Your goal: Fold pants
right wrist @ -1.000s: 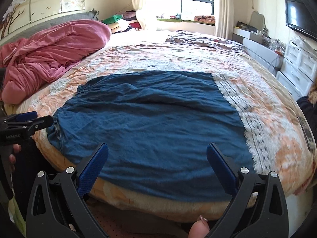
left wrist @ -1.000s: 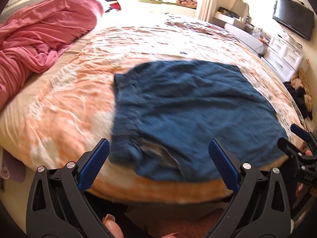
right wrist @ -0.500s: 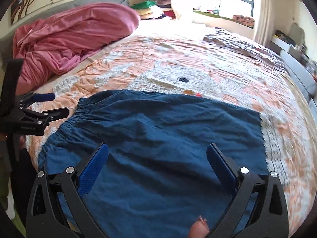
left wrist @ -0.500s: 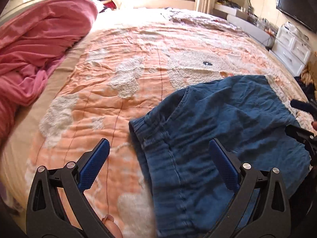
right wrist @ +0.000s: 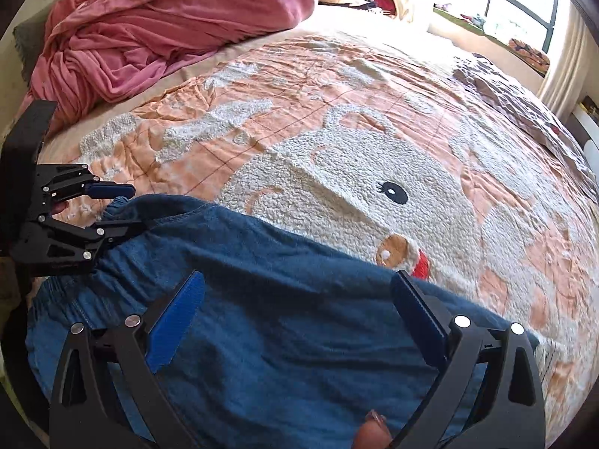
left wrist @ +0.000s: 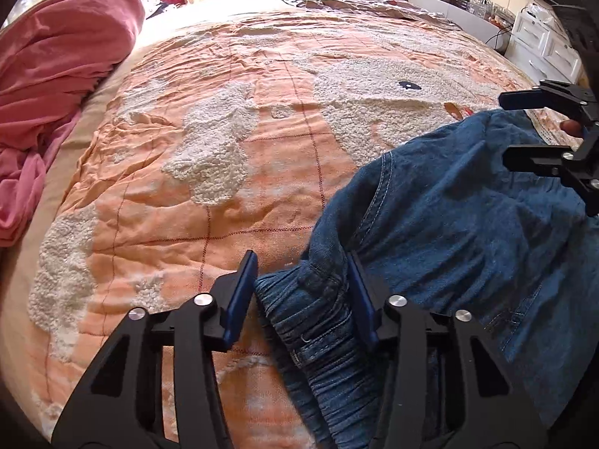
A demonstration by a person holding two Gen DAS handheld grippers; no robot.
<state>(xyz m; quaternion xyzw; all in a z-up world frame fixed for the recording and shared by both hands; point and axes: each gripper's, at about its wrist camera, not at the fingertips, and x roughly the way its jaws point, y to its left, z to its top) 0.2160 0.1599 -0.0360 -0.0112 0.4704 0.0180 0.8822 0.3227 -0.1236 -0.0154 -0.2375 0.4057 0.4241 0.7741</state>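
The blue-padded fingers (left wrist: pixel 239 299) of the left gripper (left wrist: pixel 301 295) are closing around the gathered elastic waistband (left wrist: pixel 307 318) of the blue denim pants (left wrist: pixel 468 224); the bunched corner of the band sits between the two pads, the right pad against the cloth and the left pad just beside it, so a firm pinch cannot be told. The right gripper (right wrist: pixel 299 314) hangs with its fingers spread wide above the flat middle of the pants (right wrist: pixel 284 292), no cloth between the pads. A fingertip (right wrist: pixel 370 434) shows at the bottom edge of the right wrist view. The pants lie at the near edge of the bed, on an orange quilt (right wrist: pixel 374 112) with a fleecy white rabbit figure (right wrist: pixel 355 187). Beyond, a crumpled pink blanket (right wrist: pixel 168 26) is heaped at the far left, and a window (right wrist: pixel 498 3) stands behind the bed.
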